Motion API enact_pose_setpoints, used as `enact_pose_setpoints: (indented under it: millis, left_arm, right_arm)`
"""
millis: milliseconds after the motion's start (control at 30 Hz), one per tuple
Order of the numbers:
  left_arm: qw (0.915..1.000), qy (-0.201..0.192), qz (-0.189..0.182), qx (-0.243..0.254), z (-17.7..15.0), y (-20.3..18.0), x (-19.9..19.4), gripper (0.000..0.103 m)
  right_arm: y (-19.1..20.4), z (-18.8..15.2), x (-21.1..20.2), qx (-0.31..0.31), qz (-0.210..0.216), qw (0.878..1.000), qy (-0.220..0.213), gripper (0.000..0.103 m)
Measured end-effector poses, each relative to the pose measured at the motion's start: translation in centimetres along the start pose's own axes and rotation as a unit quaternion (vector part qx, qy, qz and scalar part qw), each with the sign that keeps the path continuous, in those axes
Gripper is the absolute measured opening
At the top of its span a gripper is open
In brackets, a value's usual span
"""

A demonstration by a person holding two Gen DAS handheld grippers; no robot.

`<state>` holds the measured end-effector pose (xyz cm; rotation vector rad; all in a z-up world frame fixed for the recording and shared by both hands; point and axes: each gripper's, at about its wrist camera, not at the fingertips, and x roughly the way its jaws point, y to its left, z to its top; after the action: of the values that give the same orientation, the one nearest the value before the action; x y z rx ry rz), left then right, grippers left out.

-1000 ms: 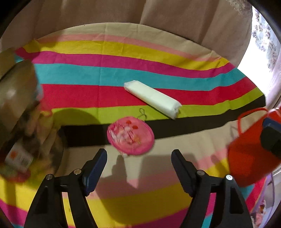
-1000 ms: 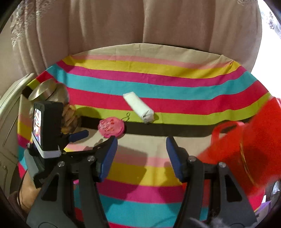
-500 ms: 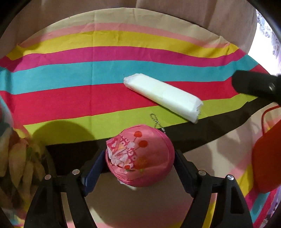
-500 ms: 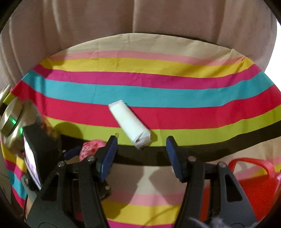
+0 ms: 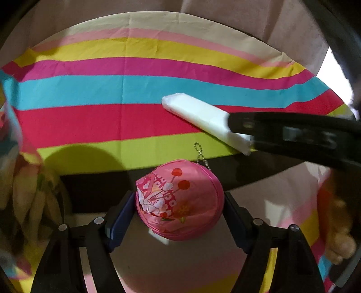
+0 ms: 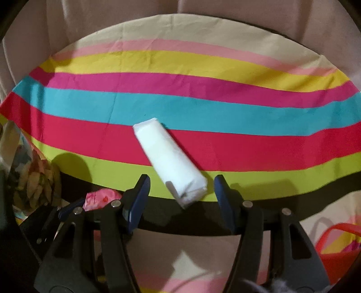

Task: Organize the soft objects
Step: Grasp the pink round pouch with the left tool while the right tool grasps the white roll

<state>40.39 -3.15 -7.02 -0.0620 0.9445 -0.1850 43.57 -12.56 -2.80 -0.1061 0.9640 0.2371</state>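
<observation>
A round pink pouch [image 5: 180,202] with a bead chain lies on the striped cloth [image 5: 90,121]. My left gripper [image 5: 179,198] is open around it, a blue pad close on each side without squeezing it. A long white soft packet [image 6: 169,160] lies slanted across the red and green stripes. My right gripper [image 6: 182,182] is open, and the packet's near end sits between its fingers with a gap on both sides. In the left wrist view one of its black fingers [image 5: 293,135] covers that end of the white packet [image 5: 198,115]. The pink pouch [image 6: 101,198] shows at lower left in the right wrist view.
A red basket [image 6: 334,254] with a handle stands at the lower right. A crinkly printed bag [image 5: 27,193] sits at the table's left edge, seen again as the printed bag [image 6: 36,180]. Beige curtains [image 6: 225,13] hang behind the table's far edge.
My left gripper came down and forward until the pink pouch sat between its fingers. My right gripper swung left and down onto the white packet, and the red basket slid to the view's edge.
</observation>
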Motion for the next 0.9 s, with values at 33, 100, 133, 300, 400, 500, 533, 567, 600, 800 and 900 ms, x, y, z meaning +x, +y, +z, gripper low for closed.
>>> enact_pose_setpoints:
  millis: [33, 100, 133, 300, 400, 500, 533, 567, 600, 800, 900]
  left_arm:
    - [1.0000, 0.002, 0.001, -0.002, -0.2, 0.1, -0.1, 0.076]
    - [1.0000, 0.005, 0.006, -0.003, -0.5, 0.2, -0.4, 0.076]
    - [0.9999, 0.005, 0.011, -0.006, -0.7, 0.4, -0.5, 0.076]
    - [0.9996, 0.002, 0.012, -0.027, -1.2, 1.6, -1.1, 0.076]
    - [0.9996, 0.002, 0.017, -0.023, -1.1, 1.5, -0.8, 0.076]
    - [0.9996, 0.000, 0.016, -0.025, -1.1, 1.5, -0.6, 0.076]
    - [0.9995, 0.000, 0.016, -0.026, -1.1, 1.6, -0.6, 0.076]
    - [0.9996, -0.001, 0.016, -0.025, -1.0, 1.5, -0.4, 0.076]
    - [0.9996, -0.001, 0.016, -0.025, -1.0, 1.5, -0.4, 0.076]
    - [0.9996, -0.005, 0.022, -0.019, -1.5, 1.3, -0.7, 0.076]
    - [0.9995, -0.007, 0.023, -0.018, -1.6, 1.4, -0.8, 0.075]
  right_arm:
    - [0.3, 0.1, 0.6, -0.008, 0.002, 1.000, 0.002, 0.063]
    - [0.6, 0.2, 1.5, -0.013, -0.001, 1.000, 0.008, 0.063]
    - [0.6, 0.3, 1.7, -0.015, -0.010, 1.000, 0.006, 0.063]
    - [0.7, 1.2, 2.8, -0.019, -0.006, 1.000, 0.008, 0.063]
    - [0.7, 1.4, 3.3, -0.021, -0.012, 1.000, 0.009, 0.063]
    - [0.4, 1.4, 3.5, -0.016, -0.009, 1.000, 0.007, 0.063]
    - [0.3, 1.5, 3.8, -0.018, -0.013, 1.000, 0.010, 0.063]
    - [0.3, 1.6, 4.2, -0.020, -0.017, 1.000, 0.012, 0.063]
    - [0.3, 1.6, 4.4, -0.019, -0.020, 1.000, 0.015, 0.063]
    - [1.3, 1.7, 5.5, -0.048, -0.035, 0.998, 0.010, 0.048]
    - [1.9, 1.5, 5.2, -0.057, -0.032, 0.998, -0.003, 0.040]
